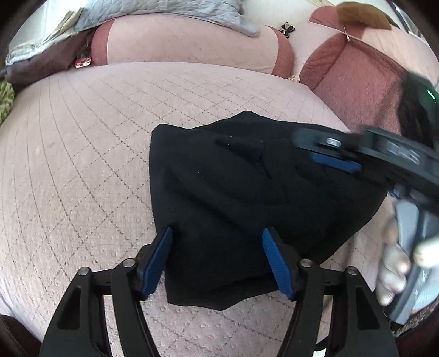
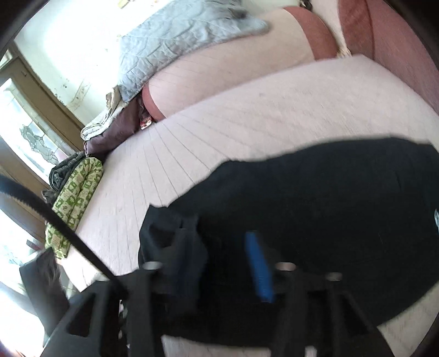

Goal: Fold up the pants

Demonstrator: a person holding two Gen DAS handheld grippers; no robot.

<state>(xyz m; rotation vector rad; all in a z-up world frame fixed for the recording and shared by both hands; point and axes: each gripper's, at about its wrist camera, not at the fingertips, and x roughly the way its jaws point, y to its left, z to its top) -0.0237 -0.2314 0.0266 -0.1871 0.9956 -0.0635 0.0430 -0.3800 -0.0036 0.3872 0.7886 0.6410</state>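
So the biggest thing here is the pink quilted bed cover (image 1: 82,153), with its stitched diamond pattern, filling most of both views. Behind it there's a big pink cushion (image 1: 178,46) with reddish ends, and a grey quilted blanket (image 1: 164,11) draped over the top of that. Off to the far side in the right wrist view you can spot a green patterned pillow (image 2: 74,197) at the edge of the bed.

The black pants (image 1: 241,197) are lying on the cover as a folded, bunched-up bundle, more toward the near right part of the bed.

The left gripper (image 1: 216,252) has its blue pads spread wide apart, one on each side of the near edge of the pants, not pinching anything.

The right gripper (image 1: 332,162) reaches in from the right over the far side of the pants. It's blurry in both views; from its own camera some black fabric is draped over its left finger, so honestly I can't tell whether it's clamped or loose. A few fingers of the person's hand (image 1: 395,269) show at the right edge.
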